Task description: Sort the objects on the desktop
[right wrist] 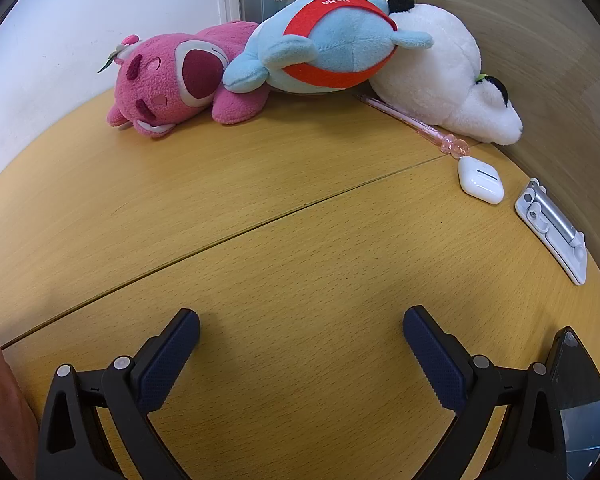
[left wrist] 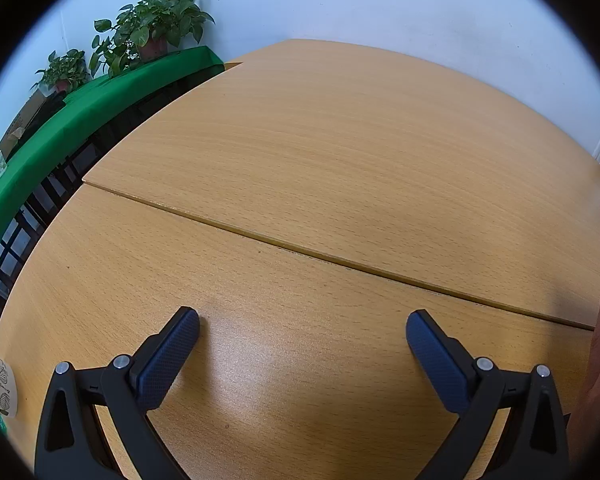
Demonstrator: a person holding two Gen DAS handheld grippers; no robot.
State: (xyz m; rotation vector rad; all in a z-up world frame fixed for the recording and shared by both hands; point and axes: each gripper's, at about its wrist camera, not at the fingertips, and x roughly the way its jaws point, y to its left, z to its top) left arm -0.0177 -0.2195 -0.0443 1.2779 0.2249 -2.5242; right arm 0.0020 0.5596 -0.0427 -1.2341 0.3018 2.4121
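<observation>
Right gripper (right wrist: 301,330): jaws spread wide, nothing between them, low centre of its view over bare wooden desk (right wrist: 260,260).
Left gripper (left wrist: 302,332): likewise wide apart and empty; only bare desk ahead.
Soft toys: pink plush (right wrist: 168,84), blue plush (right wrist: 328,44) leaning on it, white plush (right wrist: 440,76) at upper right; light, squashy, best pinched at a limb or body fold.
Small items: pink pen (right wrist: 412,122) touching the white plush, thin and rolls; earbud case (right wrist: 481,180) just beside its end, smooth, likely slippery, grip across its narrow sides; folding stand (right wrist: 550,224) at right edge, rigid.
In the way: dark phone (right wrist: 580,396) lower right, close to the right finger.
Surroundings: potted plants (left wrist: 156,28) upper left of left view.
</observation>
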